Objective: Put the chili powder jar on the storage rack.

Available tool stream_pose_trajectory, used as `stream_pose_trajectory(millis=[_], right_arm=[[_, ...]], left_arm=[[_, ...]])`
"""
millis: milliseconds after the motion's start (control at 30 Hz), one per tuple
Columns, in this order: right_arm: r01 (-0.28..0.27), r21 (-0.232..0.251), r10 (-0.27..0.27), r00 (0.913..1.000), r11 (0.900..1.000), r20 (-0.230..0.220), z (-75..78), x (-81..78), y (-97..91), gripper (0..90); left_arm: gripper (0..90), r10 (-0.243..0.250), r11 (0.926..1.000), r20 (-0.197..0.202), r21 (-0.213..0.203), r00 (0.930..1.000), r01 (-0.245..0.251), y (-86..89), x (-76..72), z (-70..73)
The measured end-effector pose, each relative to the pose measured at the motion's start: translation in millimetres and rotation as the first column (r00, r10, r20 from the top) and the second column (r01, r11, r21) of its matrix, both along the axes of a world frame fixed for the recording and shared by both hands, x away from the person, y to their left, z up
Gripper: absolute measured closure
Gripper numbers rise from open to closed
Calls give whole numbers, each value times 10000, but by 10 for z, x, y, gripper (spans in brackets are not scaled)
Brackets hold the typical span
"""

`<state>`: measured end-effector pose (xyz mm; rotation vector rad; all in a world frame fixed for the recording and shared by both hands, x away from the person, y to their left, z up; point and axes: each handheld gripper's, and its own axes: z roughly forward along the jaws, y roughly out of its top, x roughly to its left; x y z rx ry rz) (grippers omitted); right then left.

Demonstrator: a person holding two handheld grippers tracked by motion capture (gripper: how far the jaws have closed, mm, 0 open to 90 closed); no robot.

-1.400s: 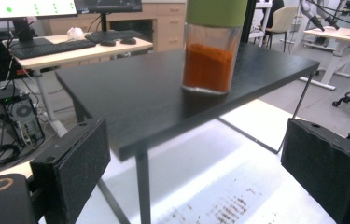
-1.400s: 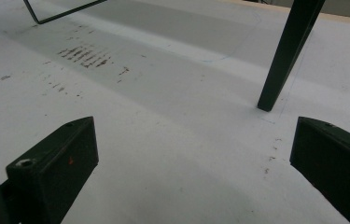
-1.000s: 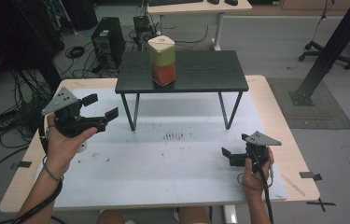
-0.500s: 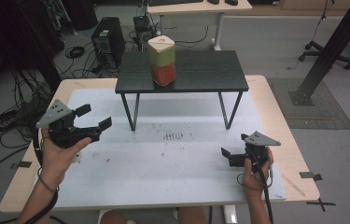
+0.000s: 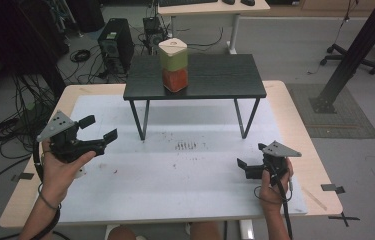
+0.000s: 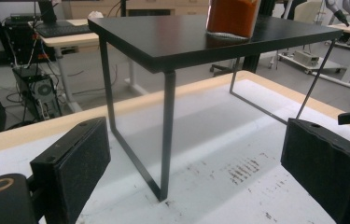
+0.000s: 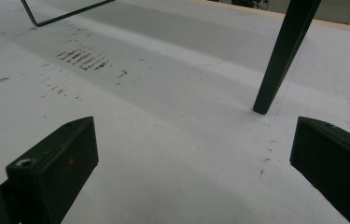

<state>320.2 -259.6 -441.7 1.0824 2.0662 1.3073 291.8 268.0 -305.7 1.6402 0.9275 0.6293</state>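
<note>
You will find no writing, label, brand, number or sign that can be read here. The carton (image 5: 173,65) on the far black stand (image 5: 210,80) shows plain green and orange faces, and the dark marks on the white mat (image 5: 190,146) are only scuffs, not letters.

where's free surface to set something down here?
Free: the white mat between the left gripper and right gripper, front of the black metal-legged stand. Stand top right of the orange-and-green container is bare too. Under the stand, legs hem it in.
</note>
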Motion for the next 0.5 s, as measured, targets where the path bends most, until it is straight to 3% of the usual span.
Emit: stream_pose_trajectory(millis=[500], right_arm=[[-74, -47, 74, 10000, 10000, 0, 0, 8, 10, 7]], left_arm=[[89, -119, 9999, -266, -15, 9996, 119, 8, 72, -185]])
